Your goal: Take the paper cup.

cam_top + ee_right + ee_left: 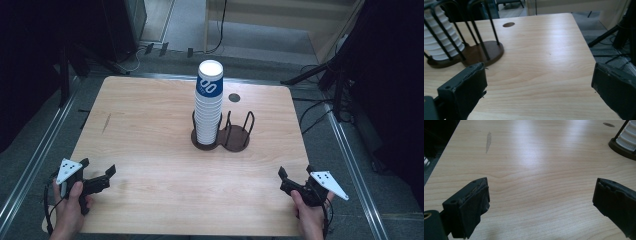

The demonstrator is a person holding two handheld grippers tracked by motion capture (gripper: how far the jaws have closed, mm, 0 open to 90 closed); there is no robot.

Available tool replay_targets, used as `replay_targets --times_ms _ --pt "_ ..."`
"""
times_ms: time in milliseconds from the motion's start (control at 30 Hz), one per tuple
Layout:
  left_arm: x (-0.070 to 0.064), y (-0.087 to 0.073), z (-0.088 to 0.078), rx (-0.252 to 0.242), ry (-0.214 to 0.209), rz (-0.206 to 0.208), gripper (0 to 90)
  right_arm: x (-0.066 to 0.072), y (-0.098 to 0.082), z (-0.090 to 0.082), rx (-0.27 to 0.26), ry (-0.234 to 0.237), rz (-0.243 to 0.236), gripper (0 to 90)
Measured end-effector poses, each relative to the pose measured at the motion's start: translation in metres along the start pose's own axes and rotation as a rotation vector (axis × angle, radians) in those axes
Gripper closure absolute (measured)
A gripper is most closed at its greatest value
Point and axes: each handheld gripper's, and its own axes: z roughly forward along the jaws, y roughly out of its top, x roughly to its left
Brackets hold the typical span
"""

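Note:
A tall stack of white paper cups (208, 102), the top one with a blue band, stands in the left ring of a dark two-ring wire holder (234, 136) at the table's middle. The holder's right ring is empty. My left gripper (98, 174) rests near the front left corner, jaws wide open with bare wood between them (541, 195). My right gripper (295, 174) sits near the front right corner, also open and empty (539, 80). In the right gripper view the cup stack (439, 37) and holder base (484, 51) lie ahead to the left.
The wooden table (150, 145) has a small dark hole (234, 97) behind the holder and a faint smudge (488, 141) at its left side. Tripod legs and cables lie on the floor around the table's far and right edges.

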Motion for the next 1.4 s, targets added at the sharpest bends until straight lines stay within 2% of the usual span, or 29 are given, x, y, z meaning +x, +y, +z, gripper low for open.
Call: replay_targets --times_ms 67,167,333,467,767,1067,1400 --pt "-0.001 0.0 0.0 -0.002 0.003 0.003 1.8 0.006 0.007 -0.001 -0.008 0.026 0.003 0.0" --pt "-0.001 0.0 0.001 -0.002 0.002 0.003 1.8 0.011 0.013 -0.001 -0.013 0.04 0.002 0.0" --pt "-0.001 -0.001 0.002 -0.003 -0.024 0.006 1.8 0.025 0.028 -0.001 -0.007 0.062 -0.026 0.0" --pt "-0.002 -0.001 0.002 -0.008 -0.013 0.02 1.8 0.034 0.037 -0.001 -0.015 0.083 -0.049 0.0" --pt "-0.002 0.0 0.003 -0.006 -0.008 0.013 1.8 0.049 0.051 0.004 -0.017 0.097 -0.072 0.0" --pt "-0.002 0.0 0.003 -0.026 -0.016 0.02 1.9 0.072 0.066 0.015 -0.02 0.125 -0.106 0.1" --pt "-0.002 0.0 0.003 -0.027 -0.017 0.017 1.9 0.083 0.08 0.019 -0.031 0.142 -0.122 0.1"
